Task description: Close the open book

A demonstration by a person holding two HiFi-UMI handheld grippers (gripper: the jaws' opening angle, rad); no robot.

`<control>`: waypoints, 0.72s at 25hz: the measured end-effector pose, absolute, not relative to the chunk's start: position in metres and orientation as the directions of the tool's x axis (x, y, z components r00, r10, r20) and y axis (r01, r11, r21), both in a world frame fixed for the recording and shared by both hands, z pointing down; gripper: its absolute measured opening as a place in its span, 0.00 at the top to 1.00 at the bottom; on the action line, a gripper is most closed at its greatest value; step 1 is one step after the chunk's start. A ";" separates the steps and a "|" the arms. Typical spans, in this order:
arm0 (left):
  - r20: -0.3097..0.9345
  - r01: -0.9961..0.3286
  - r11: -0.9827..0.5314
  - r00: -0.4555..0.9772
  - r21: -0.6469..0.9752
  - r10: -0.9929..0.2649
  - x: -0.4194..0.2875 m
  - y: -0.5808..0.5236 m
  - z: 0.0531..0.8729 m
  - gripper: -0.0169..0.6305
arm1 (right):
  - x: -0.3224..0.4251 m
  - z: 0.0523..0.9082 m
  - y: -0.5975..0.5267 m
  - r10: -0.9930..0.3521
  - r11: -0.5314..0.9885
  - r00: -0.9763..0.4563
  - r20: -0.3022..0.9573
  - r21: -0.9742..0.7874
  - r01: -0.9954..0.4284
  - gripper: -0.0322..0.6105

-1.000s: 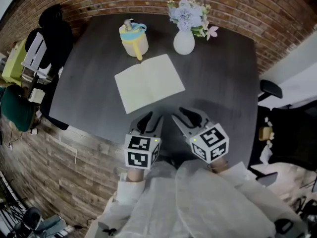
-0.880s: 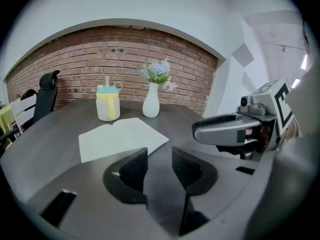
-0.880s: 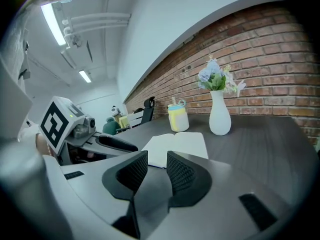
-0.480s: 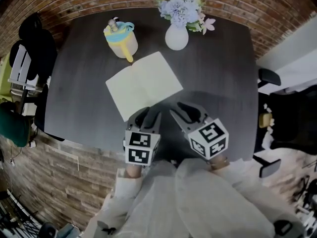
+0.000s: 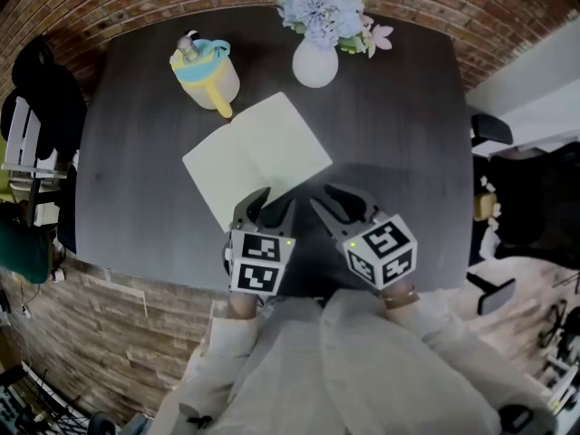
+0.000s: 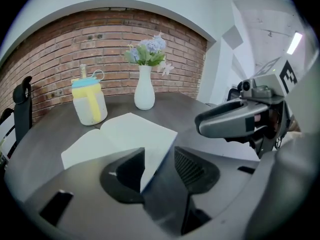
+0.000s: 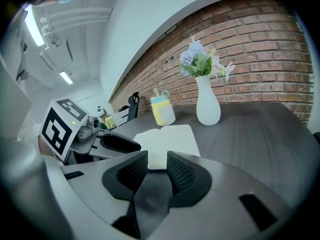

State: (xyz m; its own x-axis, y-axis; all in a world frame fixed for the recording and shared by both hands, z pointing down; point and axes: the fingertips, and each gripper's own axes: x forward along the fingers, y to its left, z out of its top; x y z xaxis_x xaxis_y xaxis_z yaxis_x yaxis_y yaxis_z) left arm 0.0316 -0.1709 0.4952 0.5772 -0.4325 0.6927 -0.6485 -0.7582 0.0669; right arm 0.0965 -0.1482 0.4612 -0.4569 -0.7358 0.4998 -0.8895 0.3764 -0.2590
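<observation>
Your open book (image 5: 256, 157) lies flat, pages up, near the middle of the dark surface (image 5: 399, 143), turned at an angle. A yellow cup with a blue lid (image 5: 207, 72) stands just beyond its far left side, and a white vase of flowers (image 5: 314, 62) beyond its far right.

From the head view, your left hand-held gripper (image 5: 272, 205) overlaps the book's near corner, while your right hand-held gripper (image 5: 333, 203) sits just right of it, off the pages.

Only the left gripper view shows how that corner sits. The left hand-held gripper's (image 6: 159, 159) jaws are opening, with the book's (image 6: 120, 134) near right edge between them and no pad pressing on it.

The right gripper view shows your right hand-held gripper (image 7: 157, 166) with its jaws apart and empty. The book (image 7: 170, 139) lies beyond them.
</observation>
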 end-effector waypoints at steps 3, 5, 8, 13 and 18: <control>0.704 -0.637 -0.768 0.576 0.069 -0.415 0.037 -0.175 0.502 0.71 | 0.101 0.468 -0.152 -0.730 0.356 -0.445 0.518 -0.268 -0.895 0.77; 0.711 -0.636 -0.769 0.571 0.067 -0.411 0.039 -0.178 0.506 0.70 | 0.104 0.471 -0.155 -0.730 0.346 -0.438 0.525 -0.269 -0.899 0.77; 0.720 -0.632 -0.773 0.559 0.049 -0.411 0.041 -0.183 0.511 0.69 | 0.107 0.474 -0.159 -0.730 0.336 -0.432 0.530 -0.273 -0.901 0.77; 0.746 -0.614 -0.789 0.510 -0.032 -0.428 0.042 -0.191 0.524 0.65 | 0.113 0.480 -0.162 -0.723 0.315 -0.422 0.546 -0.283 -0.906 0.77; 0.775 -0.558 -0.821 0.466 -0.118 -0.428 0.047 -0.197 0.534 0.62 | 0.117 0.489 -0.163 -0.713 0.302 -0.421 0.561 -0.296 -0.906 0.77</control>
